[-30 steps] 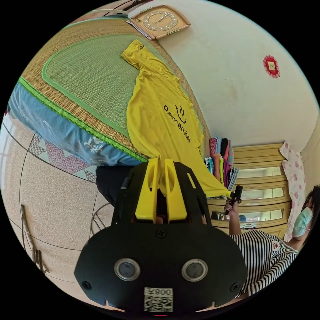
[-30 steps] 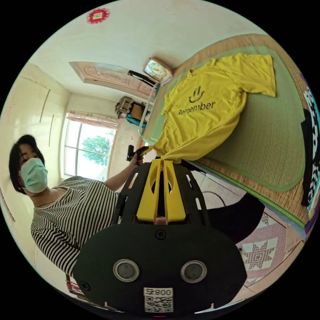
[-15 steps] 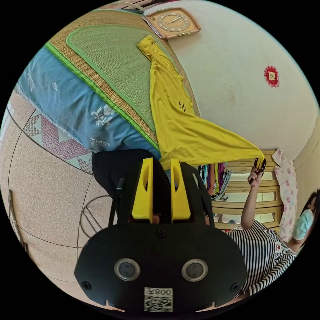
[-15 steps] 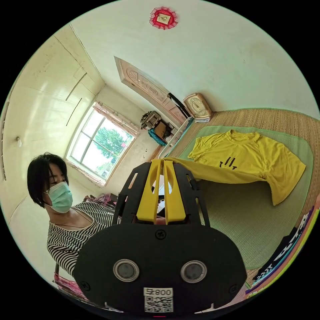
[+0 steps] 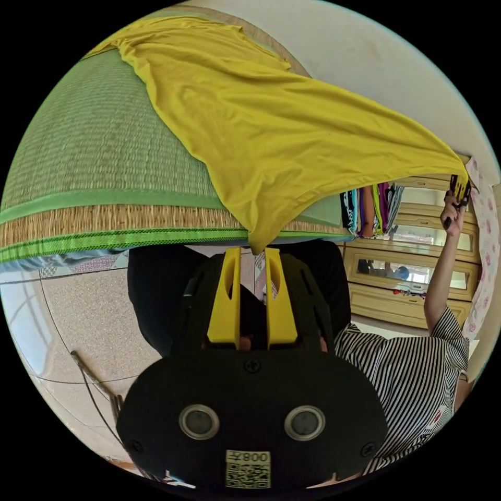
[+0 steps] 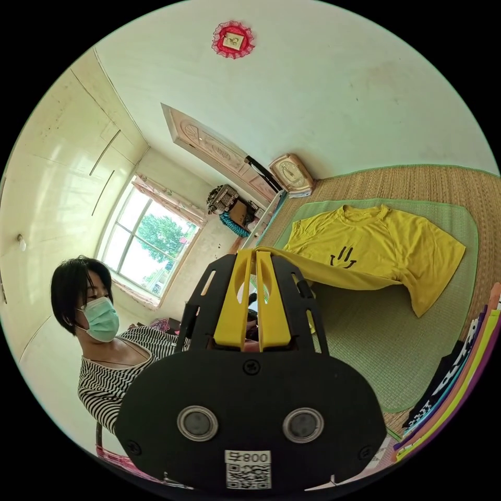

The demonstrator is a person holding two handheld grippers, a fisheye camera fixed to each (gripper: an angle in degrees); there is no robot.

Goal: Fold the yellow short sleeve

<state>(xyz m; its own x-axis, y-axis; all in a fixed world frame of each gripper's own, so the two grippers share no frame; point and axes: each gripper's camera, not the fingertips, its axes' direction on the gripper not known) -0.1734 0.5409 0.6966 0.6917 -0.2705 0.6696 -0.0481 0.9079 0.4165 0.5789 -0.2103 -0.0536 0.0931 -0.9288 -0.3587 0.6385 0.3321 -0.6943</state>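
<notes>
Left gripper view: both grippers, left gripper (image 5: 252, 249) & right gripper (image 6: 255, 252), each clamp a hem corner of yellow shirt (image 6: 376, 250), now lifted higher over green mat (image 5: 99, 151) at frame top, fold-over likely underway.

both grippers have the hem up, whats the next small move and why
Probably carry both corners forward toward the collar. The left gripper and right gripper each pinch a bottom corner of the yellow shirt, the hem is lifted off the green mat, and the collar end lies flat, ready to be covered.
</notes>
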